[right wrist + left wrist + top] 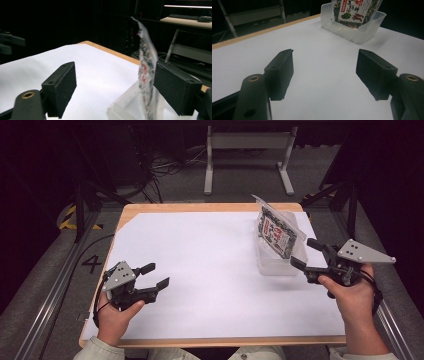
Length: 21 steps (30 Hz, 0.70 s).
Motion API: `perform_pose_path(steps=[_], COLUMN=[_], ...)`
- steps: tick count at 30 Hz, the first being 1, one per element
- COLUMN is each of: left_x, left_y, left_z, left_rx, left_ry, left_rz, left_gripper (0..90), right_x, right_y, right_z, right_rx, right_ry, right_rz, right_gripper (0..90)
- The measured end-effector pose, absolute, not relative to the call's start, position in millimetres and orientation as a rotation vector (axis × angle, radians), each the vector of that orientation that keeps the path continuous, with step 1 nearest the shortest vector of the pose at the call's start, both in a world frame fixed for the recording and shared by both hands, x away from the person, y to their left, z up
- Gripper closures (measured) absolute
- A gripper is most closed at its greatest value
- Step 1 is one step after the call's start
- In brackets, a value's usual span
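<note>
Two pairs of tongs are in hand, one per hand, at the near edge of the surface [200, 260]. Left tongs [155, 276] hover low over the bare white sheet, jaws spread wide with nothing between them; in the left gripper view the left tongs [324, 72] aim across the sheet toward one clear plastic tub [352, 27], which lies well ahead of them and slightly to the right. Right tongs [307, 255] are also released, jaws apart, just beside that one tub [280, 262]. One printed packet [277, 232] stands tilted inside the tub. In the right gripper view the packet [146, 72] shows edge-on between the jaws of the right tongs [115, 85], close against the right jaw, with the left jaw well apart from it; whether it touches I cannot tell
</note>
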<state>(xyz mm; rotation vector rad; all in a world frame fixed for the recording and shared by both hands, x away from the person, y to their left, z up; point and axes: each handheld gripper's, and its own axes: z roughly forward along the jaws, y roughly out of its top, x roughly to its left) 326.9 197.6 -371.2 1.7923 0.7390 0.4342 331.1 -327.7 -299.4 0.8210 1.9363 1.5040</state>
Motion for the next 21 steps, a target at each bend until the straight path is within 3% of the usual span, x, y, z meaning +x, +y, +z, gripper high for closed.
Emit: perform_pose_path(steps=[11, 21], left_x=[321.7, 319.6], left_y=[204.5, 207.5], left_z=[-374.3, -382.9], left_rx=[1.809, 1.817], left_ry=[0.715, 0.718], left_rz=[0.402, 0.381], left_gripper=[29.5, 28.8], right_x=[326.6, 339.3], right_y=[-306.5, -285.3], right_z=[-324.3, -371.8], right_rx=[0.745, 0.746], right_ry=[2.05, 2.136], right_rz=[1.587, 1.587], right_gripper=[17.6, 18.9])
